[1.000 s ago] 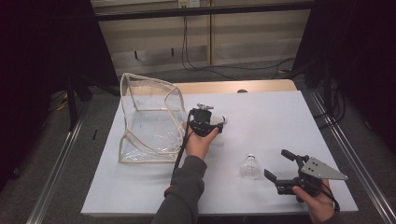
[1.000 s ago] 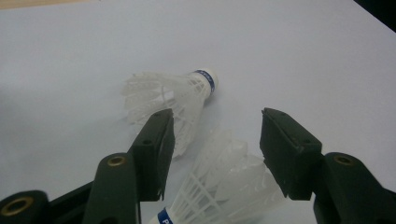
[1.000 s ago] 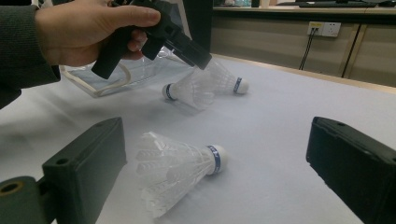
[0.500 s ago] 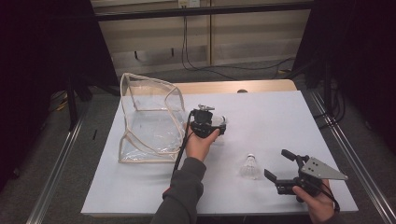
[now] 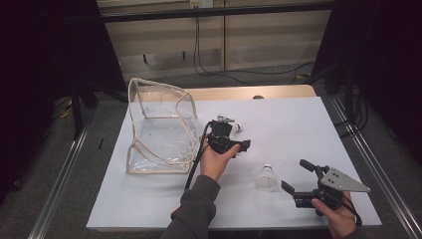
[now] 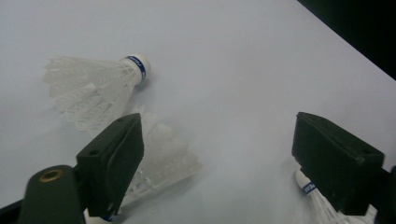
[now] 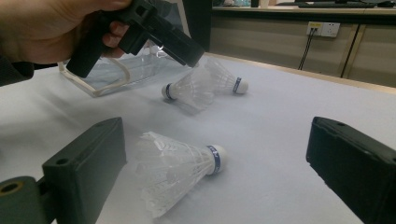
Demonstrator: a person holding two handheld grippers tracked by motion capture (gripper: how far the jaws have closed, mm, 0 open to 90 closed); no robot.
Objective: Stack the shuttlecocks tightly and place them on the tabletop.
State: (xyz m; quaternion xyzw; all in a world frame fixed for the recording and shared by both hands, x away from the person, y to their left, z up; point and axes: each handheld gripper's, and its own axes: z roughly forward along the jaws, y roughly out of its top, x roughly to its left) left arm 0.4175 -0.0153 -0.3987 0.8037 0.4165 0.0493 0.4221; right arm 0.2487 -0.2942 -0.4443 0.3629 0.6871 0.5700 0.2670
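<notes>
Three white feathered shuttlecocks lie on the white table (image 5: 308,124). Two of them (image 7: 187,88) (image 7: 229,79) rest side by side under my left gripper (image 5: 241,144), next to the clear plastic bag (image 5: 159,129). Its jaws (image 6: 224,158) have just been opening and stand wide. Nothing is pressed between them. One shuttlecock (image 6: 163,158) lies partly behind the left jaw, another (image 6: 98,88) lies beyond it. A cork with a blue band (image 6: 306,186) peeks out by the right jaw. My right gripper (image 5: 294,174) is open near the front edge, facing the third shuttlecock (image 5: 267,178) (image 7: 182,168).
The clear bag with its beige rim stands open on the table's left half. A wooden strip (image 5: 239,93) runs along the far edge. Beyond it, cables hang by a wall. Dark floor and metal rails (image 5: 370,164) flank the table.
My left gripper has edged slightly toward the near right and its jaws stand wider than before. The right gripper and the shuttlecock in front of it have kept still.
</notes>
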